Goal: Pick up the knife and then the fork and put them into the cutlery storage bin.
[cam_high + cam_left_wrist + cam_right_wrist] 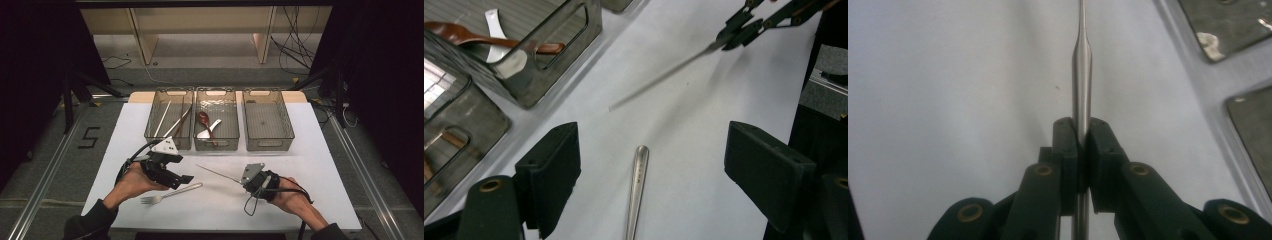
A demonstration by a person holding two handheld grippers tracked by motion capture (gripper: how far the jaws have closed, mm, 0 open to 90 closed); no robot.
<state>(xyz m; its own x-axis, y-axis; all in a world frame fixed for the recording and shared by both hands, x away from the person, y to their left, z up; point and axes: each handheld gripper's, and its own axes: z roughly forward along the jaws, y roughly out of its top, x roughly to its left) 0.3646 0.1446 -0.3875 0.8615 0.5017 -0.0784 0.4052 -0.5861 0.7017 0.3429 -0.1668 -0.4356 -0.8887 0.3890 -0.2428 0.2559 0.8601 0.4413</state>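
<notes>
A silver fork (172, 193) lies on the white table (310, 165) near the front, tines toward the left. My left gripper (182, 180) hovers over its handle with the jaws wide open. In the left gripper view the fork handle (638, 190) lies on the table between the two black pads, touching neither. My right gripper (246, 178) is shut on a thin metal chopstick (217, 173) that points left and away over the table. In the right gripper view the chopstick (1081, 65) runs straight up from the closed right gripper (1081, 135).
Three clear bins stand in a row at the back. The left bin (167, 142) holds chopsticks (162, 119); the middle bin (216, 145) holds a brown spoon (203, 119) and a white spoon (210, 131). The right bin (268, 145) holds nothing. Black cables trail from both grippers.
</notes>
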